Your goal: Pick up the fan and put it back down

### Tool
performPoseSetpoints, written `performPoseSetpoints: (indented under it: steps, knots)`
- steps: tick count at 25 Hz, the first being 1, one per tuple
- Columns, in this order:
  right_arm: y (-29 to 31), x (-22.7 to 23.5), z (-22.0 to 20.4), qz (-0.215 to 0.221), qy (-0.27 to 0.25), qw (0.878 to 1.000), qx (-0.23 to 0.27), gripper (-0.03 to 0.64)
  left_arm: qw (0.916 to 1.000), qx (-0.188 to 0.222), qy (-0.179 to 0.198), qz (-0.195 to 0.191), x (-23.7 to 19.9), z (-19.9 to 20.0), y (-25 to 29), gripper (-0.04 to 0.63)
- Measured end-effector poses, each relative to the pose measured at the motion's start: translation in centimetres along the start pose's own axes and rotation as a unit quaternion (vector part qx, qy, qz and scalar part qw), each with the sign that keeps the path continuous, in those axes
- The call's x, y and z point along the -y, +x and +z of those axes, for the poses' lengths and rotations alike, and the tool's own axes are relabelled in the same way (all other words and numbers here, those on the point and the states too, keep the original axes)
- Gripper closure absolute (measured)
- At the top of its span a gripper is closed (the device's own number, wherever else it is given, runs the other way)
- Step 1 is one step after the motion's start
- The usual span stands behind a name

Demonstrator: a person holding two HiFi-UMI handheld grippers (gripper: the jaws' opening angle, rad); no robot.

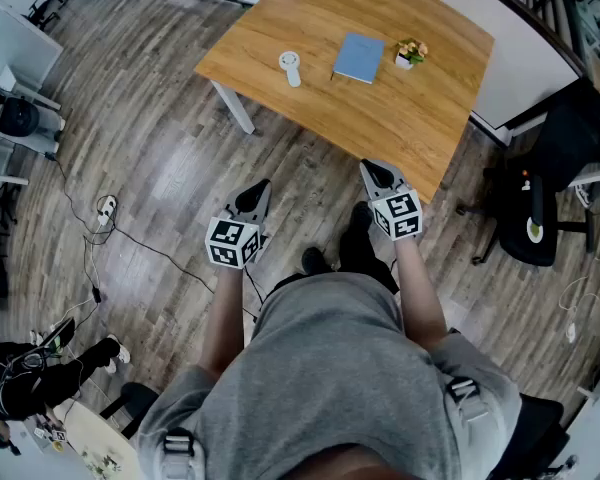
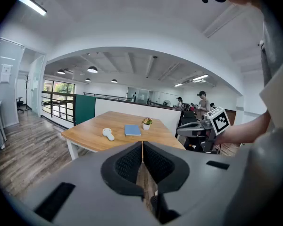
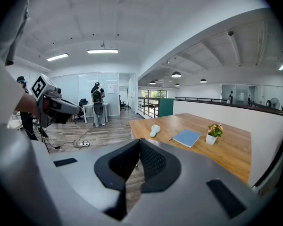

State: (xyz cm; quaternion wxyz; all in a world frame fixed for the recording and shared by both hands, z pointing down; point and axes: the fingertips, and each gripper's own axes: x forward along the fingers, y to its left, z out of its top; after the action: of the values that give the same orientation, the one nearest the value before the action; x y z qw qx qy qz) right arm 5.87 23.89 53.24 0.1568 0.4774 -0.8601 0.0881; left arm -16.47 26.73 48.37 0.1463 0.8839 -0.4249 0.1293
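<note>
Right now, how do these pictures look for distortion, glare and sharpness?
Head view: strong wide-angle bending, pale sheen on the floor, fan small but sharp. Left gripper view: black rounded corners, curved ceiling, a ceiling light blown out. Right gripper view: same bowing, even light, table sharp.

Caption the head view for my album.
Both shut, left tongs and right tongs face a table bearing fan, notebook, plant.
</note>
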Motion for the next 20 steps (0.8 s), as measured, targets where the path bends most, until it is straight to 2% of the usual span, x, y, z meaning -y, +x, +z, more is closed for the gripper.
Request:
performPoseSetpoints:
  steps: [16, 20]
  knots:
    - [-1.1, 0.0, 0.0, -0.006, -0.008, 1.0, 0.001, 0.609, 0.9998, 0.016, 0.001, -0.012, 1.2, 0.6, -0.3, 0.571]
    - [-1.3, -0.6, 0.5, 0.003, -0.015, 1.0, 0.014, 0.562, 0.9997, 0.018, 0.004, -0.013, 1.4, 0.7, -0.4, 0.571]
